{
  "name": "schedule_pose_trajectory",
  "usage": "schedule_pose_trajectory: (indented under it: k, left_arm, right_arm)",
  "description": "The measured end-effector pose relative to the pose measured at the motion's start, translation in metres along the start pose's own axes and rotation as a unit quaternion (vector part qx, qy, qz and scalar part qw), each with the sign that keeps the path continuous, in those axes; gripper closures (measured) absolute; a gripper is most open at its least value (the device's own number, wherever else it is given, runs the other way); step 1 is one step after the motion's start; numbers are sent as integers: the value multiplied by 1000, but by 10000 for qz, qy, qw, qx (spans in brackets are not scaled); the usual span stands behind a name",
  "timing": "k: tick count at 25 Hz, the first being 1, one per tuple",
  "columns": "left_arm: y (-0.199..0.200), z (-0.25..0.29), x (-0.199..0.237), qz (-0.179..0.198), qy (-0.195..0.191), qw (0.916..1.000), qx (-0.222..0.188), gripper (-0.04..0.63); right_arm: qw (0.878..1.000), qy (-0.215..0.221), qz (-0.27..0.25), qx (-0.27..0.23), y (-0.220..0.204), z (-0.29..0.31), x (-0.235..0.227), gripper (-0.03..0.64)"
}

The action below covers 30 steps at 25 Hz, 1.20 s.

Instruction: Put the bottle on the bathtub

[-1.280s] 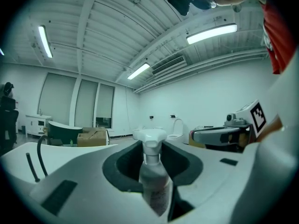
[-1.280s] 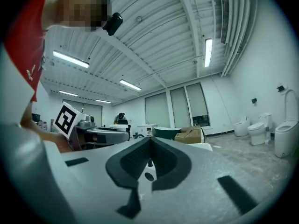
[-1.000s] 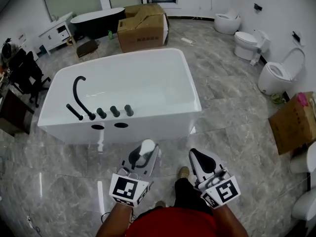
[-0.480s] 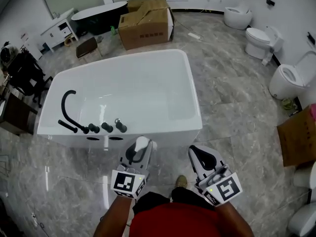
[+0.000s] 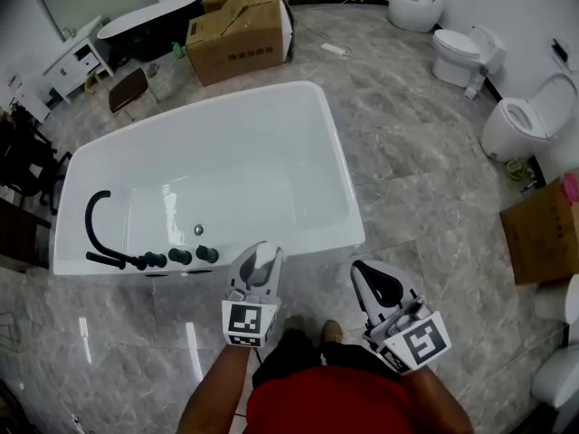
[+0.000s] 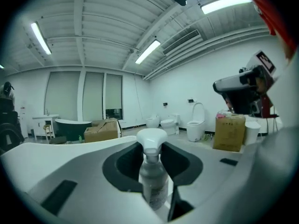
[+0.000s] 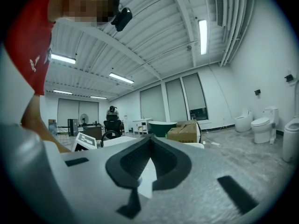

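A clear pump bottle (image 6: 152,171) with a white cap (image 5: 265,259) stands upright between the jaws of my left gripper (image 5: 258,274), which is shut on it. In the head view that gripper sits just in front of the near rim of the white bathtub (image 5: 308,242), right of the black taps. My right gripper (image 5: 378,287) is held beside it, over the floor, shut with nothing between its dark pads (image 7: 149,164). The tub's basin is empty and white.
A black faucet (image 5: 95,233) and black knobs (image 5: 181,256) line the tub's near left rim. Cardboard boxes (image 5: 237,30) stand behind the tub, another box (image 5: 543,229) at the right. Toilets (image 5: 525,125) line the right wall. Marble floor surrounds the tub.
The view has come closer to the tub and shifted right. My left gripper with the bottle now reaches the tub's near rim; the right gripper keeps its place beside it.
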<state>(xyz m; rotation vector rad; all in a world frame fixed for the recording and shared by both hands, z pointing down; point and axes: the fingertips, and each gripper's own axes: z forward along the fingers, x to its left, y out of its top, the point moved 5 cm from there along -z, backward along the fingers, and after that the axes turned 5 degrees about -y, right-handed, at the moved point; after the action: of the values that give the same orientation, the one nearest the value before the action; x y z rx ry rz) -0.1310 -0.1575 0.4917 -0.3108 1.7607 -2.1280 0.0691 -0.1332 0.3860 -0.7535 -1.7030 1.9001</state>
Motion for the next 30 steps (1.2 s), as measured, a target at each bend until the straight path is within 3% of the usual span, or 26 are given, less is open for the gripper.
schedule_pose_trajectory:
  k: [9, 14, 30]
  left_arm:
    - [-66, 65, 27, -42, -577, 9972, 479, 486]
    - [-90, 89, 27, -24, -828, 9941, 699, 486]
    - [-111, 98, 15, -27, -1034, 9915, 788, 480]
  right_arm:
    - [9959, -795, 74, 435, -20, 15, -9, 612]
    - [9929, -1028, 42, 605, -31, 14, -14, 612]
    - [9915, -1041, 151, 769, -39, 18, -11, 612]
